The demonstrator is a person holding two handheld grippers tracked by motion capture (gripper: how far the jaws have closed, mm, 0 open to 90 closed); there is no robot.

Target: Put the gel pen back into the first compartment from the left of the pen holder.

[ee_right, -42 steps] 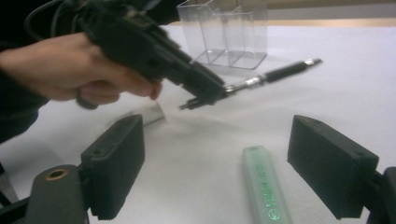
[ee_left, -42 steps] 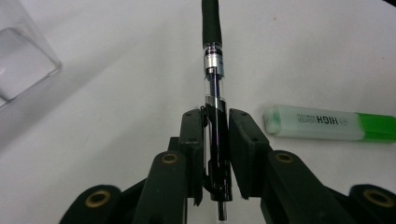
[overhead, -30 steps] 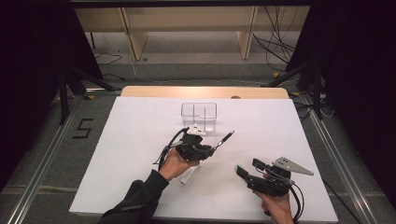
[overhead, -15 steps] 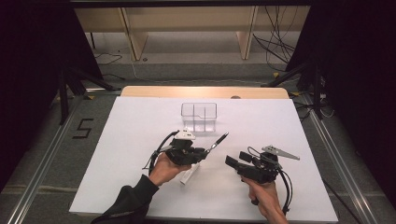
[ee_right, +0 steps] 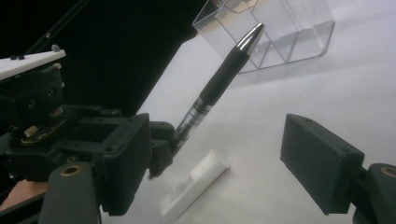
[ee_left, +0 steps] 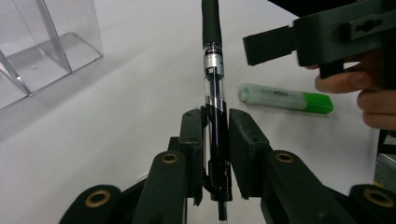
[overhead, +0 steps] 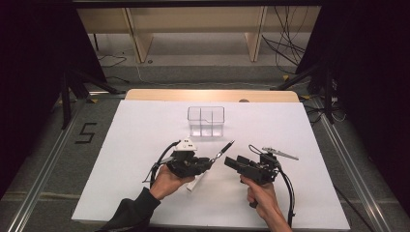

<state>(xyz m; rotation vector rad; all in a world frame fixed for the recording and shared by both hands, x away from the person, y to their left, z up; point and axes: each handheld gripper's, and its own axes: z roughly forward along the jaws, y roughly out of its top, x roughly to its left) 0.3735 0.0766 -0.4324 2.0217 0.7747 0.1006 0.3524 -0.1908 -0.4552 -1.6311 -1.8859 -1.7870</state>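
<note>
My left gripper is shut on a black and clear pen, whose tip points up and to the right. In the left gripper view the pen runs straight out between the pads. My right gripper faces it from the right, a short gap from the pen. Its jaws have just been closing a little but still stand open, and the pads touch nothing. The pen slants up just beyond the right gripper's left jaw. A green and white highlighter lies on the table under the left gripper.
A clear plastic organizer with several compartments stands on the white table top behind both grippers. The highlighter rests near the left hand. Dark floor, rails and cables surround the table.
The left hand drew the pen a little toward the person. The right gripper slid left and slightly away, closing in on the pen.
</note>
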